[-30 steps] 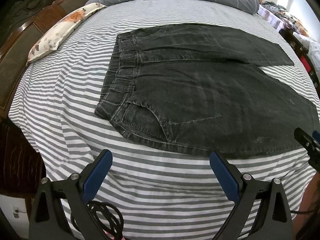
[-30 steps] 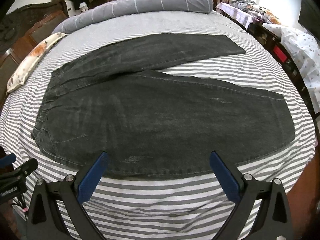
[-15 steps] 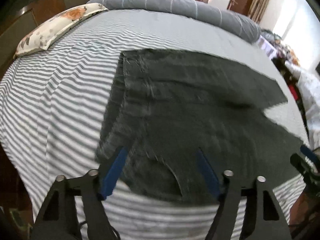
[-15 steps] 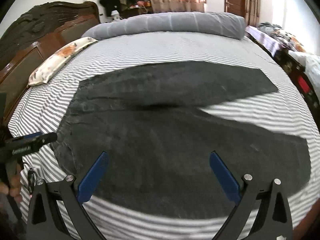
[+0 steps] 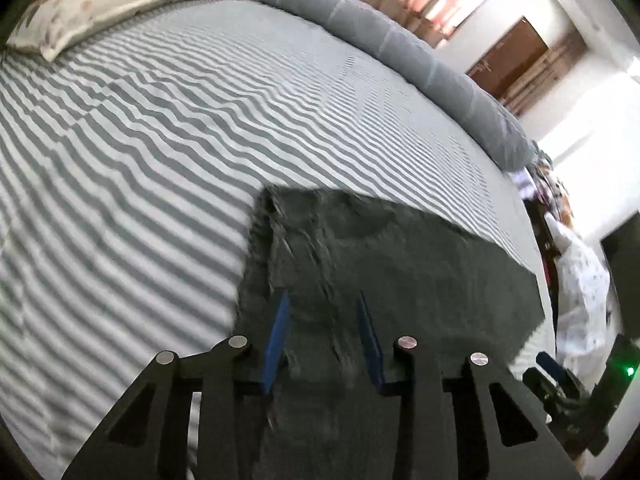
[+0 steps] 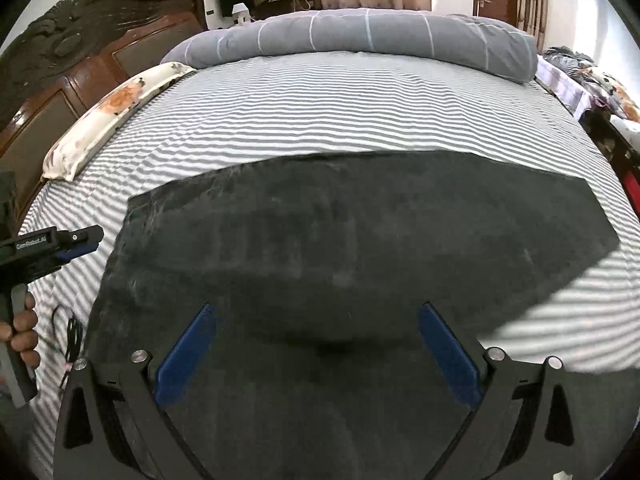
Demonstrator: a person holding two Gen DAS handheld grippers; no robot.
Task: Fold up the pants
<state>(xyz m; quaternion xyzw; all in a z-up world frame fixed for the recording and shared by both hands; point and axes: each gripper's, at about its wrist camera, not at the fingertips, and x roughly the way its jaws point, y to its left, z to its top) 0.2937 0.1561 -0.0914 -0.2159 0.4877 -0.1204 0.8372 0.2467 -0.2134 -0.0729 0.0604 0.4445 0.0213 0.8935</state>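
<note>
The dark grey pants [image 6: 360, 248] are lying spread on a bed covered with a grey-and-white striped sheet [image 6: 340, 112], filling the lower centre of the right wrist view, their far edge running across the middle of the frame and one end tapering toward the right. The right gripper [image 6: 316, 356] is being held over the pants at the bottom of that frame, its two blue pads [image 6: 186, 354] standing wide apart with only flat cloth showing behind the gap; nothing is being gripped. Whether the pads are touching the fabric cannot be told.

In the left wrist view the pants [image 5: 400, 264] are occupying the lower centre and lower right, blurred, with their upper left corner near the middle of the frame and a ridge of bunched cloth running down from it. The left gripper [image 5: 322, 340] is being pointed down at that edge of the pants from the bottom centre, its jaws having just been closing and now standing fairly narrow, with pants fabric seen between the blue pads [image 5: 276, 340]. Whether the pads are already pressing on the cloth cannot be told through the blur.

The left gripper [image 6: 86, 240] is also being seen at the left edge of the right wrist view, just beside the left end of the pants, its handle being grasped by a hand [image 6: 22, 330]. A grey rolled duvet [image 6: 360, 36] and a floral pillow [image 6: 108, 116] are lying along the upper part of that frame, well apart from the pants
</note>
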